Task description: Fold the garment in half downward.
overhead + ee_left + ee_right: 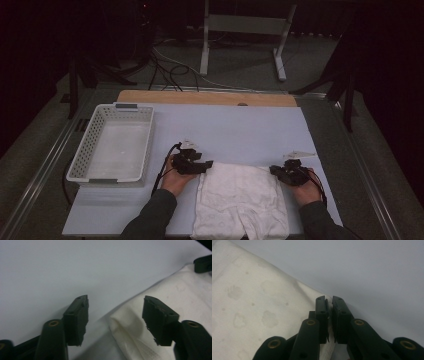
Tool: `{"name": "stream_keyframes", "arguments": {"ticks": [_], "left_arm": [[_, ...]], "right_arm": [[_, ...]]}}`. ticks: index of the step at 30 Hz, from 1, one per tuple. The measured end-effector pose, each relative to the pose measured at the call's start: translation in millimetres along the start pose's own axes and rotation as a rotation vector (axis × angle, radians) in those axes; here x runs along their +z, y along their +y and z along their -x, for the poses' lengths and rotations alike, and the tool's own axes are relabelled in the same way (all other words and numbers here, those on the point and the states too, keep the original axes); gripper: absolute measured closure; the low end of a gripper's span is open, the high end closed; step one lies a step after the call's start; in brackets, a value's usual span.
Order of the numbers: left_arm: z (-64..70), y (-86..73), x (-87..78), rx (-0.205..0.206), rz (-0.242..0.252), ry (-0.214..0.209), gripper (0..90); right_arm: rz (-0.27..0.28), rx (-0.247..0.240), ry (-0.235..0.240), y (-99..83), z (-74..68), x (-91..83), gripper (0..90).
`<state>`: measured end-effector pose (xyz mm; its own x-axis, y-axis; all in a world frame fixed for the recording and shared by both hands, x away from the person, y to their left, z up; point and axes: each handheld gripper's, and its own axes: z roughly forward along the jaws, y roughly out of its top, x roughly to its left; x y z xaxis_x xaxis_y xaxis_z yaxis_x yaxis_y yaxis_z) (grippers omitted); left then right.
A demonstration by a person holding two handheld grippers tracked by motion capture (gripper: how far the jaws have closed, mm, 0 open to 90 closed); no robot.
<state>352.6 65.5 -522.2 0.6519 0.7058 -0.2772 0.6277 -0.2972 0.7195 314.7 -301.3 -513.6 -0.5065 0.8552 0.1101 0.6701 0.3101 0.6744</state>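
Note:
A white cloth (240, 195) with faint printed spots lies flat at the near edge of the table, on a pale mat (225, 125). My left gripper (207, 165) rests at the cloth's far left corner. In the left gripper view it (116, 300) is open, its jaws straddling the cloth's corner (175, 290) without touching it. My right gripper (274, 170) sits at the cloth's far right corner. The right gripper view shows it (329, 300) shut, with the edge of the cloth (249, 302) pinched between the jaws. The right gripper's tip (202, 263) also appears in the left gripper view.
A white perforated basket (80, 160) stands empty on the left side of the mat. The wooden table edge (200, 97) runs along the back. Beyond it are cables (170, 67) and a metal stand (245, 25) on the floor.

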Motion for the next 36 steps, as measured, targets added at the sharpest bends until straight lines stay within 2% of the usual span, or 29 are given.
{"name": "stream_keyframes", "arguments": {"ticks": [2,6,12,14,17,18,25,30,36], "left_arm": [[-0.2,-0.9,1.6,0.006,-0.018,-0.012,47.9],[-0.4,-1.5,3.3,-0.002,-0.032,-0.014,54.2],[-0.9,-1.6,4.2,-0.025,-0.058,-0.065,66.0],[-1.9,-2.4,4.5,-0.03,-0.068,-0.087,73.1],[-0.1,-2.5,4.2,-0.005,-0.071,-0.089,83.9],[1.0,-2.1,3.7,0.004,-0.065,-0.087,85.1],[2.9,5.3,-3.1,-0.007,-0.009,-0.086,86.6],[6.9,13.9,-7.8,0.013,0.018,-0.068,86.8],[6.3,24.5,-13.3,0.026,0.04,-0.024,87.2]], "right_arm": [[0.002,-0.002,0.005,-0.1,0.5,-0.1,83.8],[0.0,-0.007,0.006,0.0,0.6,-0.4,83.9],[-0.001,-0.016,0.005,0.6,0.5,-1.4,84.0],[0.0,-0.015,0.005,0.8,0.6,-1.8,84.1],[0.005,-0.017,0.004,1.3,0.3,-2.6,84.2],[0.006,-0.014,0.003,1.8,-0.1,-3.2,84.3],[0.037,-0.033,-0.034,10.8,2.7,-8.3,84.9],[0.069,-0.044,-0.069,20.1,5.5,-10.3,85.3],[0.091,-0.044,-0.071,29.9,6.8,-11.2,85.6]]}}
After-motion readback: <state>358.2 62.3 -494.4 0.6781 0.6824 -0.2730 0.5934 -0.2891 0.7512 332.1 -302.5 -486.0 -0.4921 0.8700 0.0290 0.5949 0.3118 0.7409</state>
